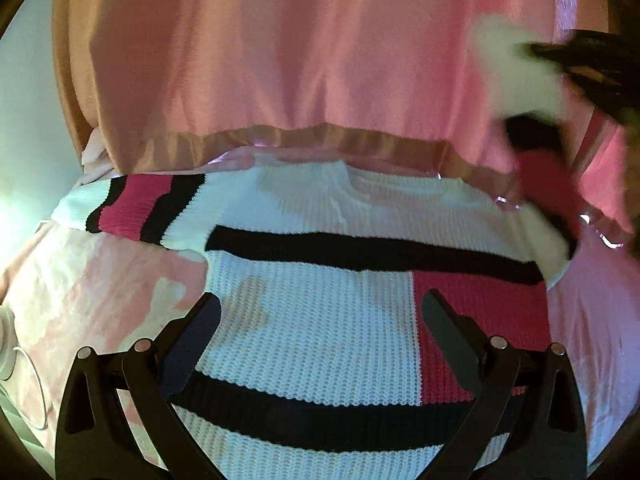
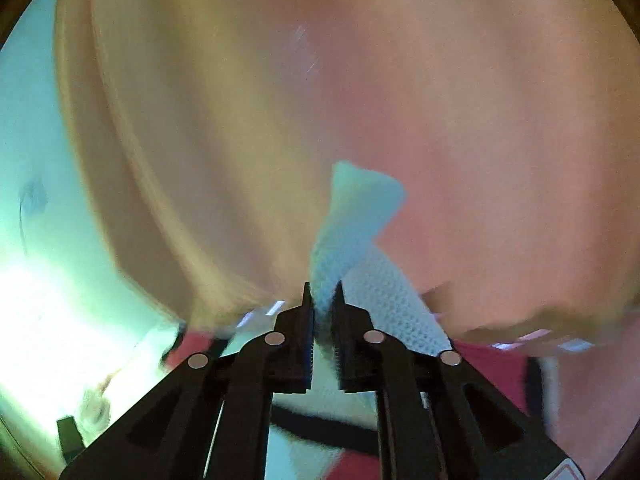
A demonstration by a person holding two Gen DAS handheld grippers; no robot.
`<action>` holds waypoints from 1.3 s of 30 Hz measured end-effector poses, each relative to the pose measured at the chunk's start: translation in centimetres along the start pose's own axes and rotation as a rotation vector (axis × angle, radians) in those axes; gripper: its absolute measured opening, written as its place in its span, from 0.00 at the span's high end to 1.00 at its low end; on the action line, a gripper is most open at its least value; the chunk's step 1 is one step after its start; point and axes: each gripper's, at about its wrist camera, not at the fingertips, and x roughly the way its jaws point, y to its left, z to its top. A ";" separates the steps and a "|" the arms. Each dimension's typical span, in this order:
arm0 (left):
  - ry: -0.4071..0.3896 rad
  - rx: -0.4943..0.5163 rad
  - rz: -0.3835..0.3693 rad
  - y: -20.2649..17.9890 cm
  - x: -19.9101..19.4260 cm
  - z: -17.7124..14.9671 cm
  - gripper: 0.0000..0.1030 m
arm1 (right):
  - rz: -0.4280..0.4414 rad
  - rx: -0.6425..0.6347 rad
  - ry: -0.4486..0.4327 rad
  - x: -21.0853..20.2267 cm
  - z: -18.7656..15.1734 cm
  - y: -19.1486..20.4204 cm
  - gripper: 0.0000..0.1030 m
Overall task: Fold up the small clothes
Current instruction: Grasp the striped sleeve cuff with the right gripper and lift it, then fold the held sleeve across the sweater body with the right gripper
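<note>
A small knit sweater (image 1: 312,320), white with black stripes and red blocks, lies flat on a pink patterned bedspread (image 1: 100,280). Its left sleeve (image 1: 132,208) stretches out to the left. My left gripper (image 1: 320,312) is open and empty, just above the sweater's body. My right gripper (image 2: 322,300) is shut on the white end of the right sleeve (image 2: 352,232) and holds it lifted above the sweater. In the left wrist view the right gripper (image 1: 568,68) shows blurred at the upper right with the raised sleeve (image 1: 548,184).
A pink blanket with a tan satin hem (image 1: 304,140) hangs behind the sweater's collar. A white cable and round disc (image 1: 8,344) lie at the bed's left edge. A pale wall (image 2: 32,160) is at the left.
</note>
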 end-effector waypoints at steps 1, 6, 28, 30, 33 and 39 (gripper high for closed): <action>-0.003 -0.006 0.001 0.5 -0.1 0.1 0.05 | 0.015 -0.011 0.055 2.3 -1.0 1.3 0.86; 0.009 -0.048 -0.003 3.8 0.4 1.1 0.05 | -0.040 -0.077 0.155 5.6 -5.8 3.7 0.78; 0.233 -0.388 -0.123 4.8 19.2 3.9 0.35 | -0.525 -0.101 0.363 -1.5 -17.0 -12.3 0.44; 0.241 -0.319 -0.148 4.1 19.7 4.4 0.84 | -0.543 -0.138 0.374 -0.1 -17.1 -12.0 0.54; 0.203 -0.345 -0.169 4.8 19.0 5.2 0.96 | -0.520 -0.077 0.304 -0.6 -15.3 -12.0 0.91; 0.060 -0.333 -0.116 6.3 14.8 7.3 0.97 | -0.501 -0.002 0.198 -3.5 -13.6 -12.2 0.91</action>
